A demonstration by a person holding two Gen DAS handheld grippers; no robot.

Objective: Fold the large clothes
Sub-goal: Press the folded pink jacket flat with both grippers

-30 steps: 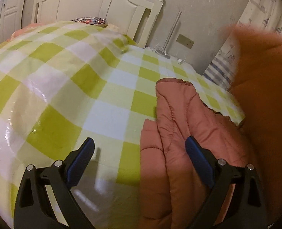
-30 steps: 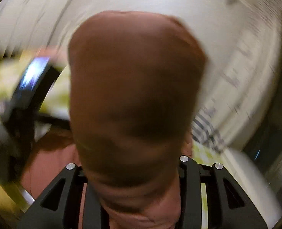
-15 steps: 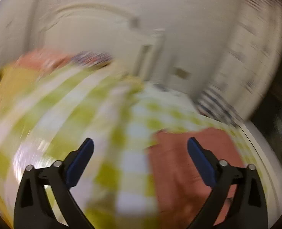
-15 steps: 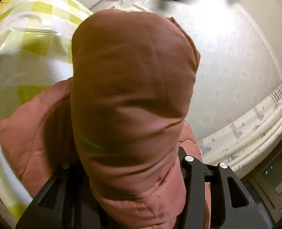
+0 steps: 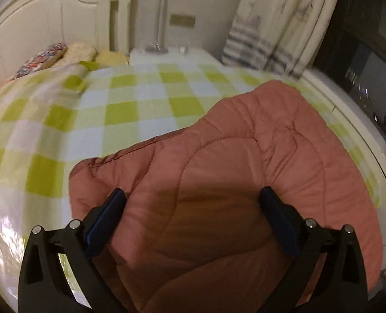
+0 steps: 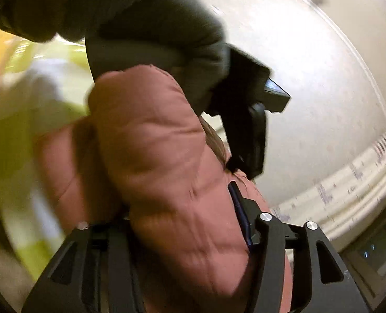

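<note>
A pink quilted padded jacket [image 5: 245,161] lies bunched on a bed with a green-and-white checked cover [image 5: 119,109]. My left gripper [image 5: 191,208] is open, its blue-padded fingers [image 5: 106,216] spread wide just above the jacket's near part. In the right wrist view a thick fold of the same jacket [image 6: 161,172] fills the space between my right gripper's [image 6: 182,208] fingers, which are shut on it and hold it up. The other hand-held gripper [image 6: 247,120] and a grey sleeve [image 6: 146,20] show behind the fold.
A white headboard [image 5: 49,18] and pillows [image 5: 52,54] stand at the far left. A striped curtain [image 5: 276,26] and a dark window [image 5: 370,60] are at the right, next to the bed's white edge [image 5: 360,130].
My left gripper swung right and came over the jacket, still open. My right gripper kept its hold on the fold and turned; the left device now shows behind it.
</note>
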